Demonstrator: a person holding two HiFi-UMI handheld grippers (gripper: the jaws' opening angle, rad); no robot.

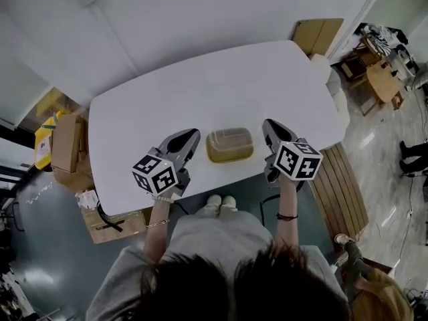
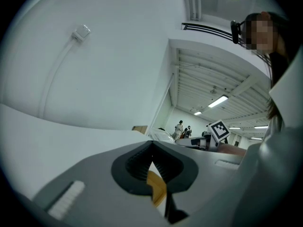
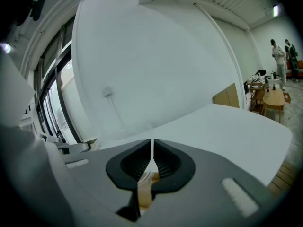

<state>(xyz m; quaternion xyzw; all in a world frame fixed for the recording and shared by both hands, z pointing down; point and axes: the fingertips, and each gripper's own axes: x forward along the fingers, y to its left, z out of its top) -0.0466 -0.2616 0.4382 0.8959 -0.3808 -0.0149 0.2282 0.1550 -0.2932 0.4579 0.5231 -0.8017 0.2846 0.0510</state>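
left gripper [image 1: 192,134], right gripper [image 1: 268,124], shallow tan rounded container [image 1: 229,146]

Plastic tub [image 1: 229,146] on white table [image 1: 221,79]

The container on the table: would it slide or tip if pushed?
The container looks low and wide, so it would probably slide, not tip. The white table seems smooth, so it may slip easily. Its walls look like thin plastic and might flex under squeezing.
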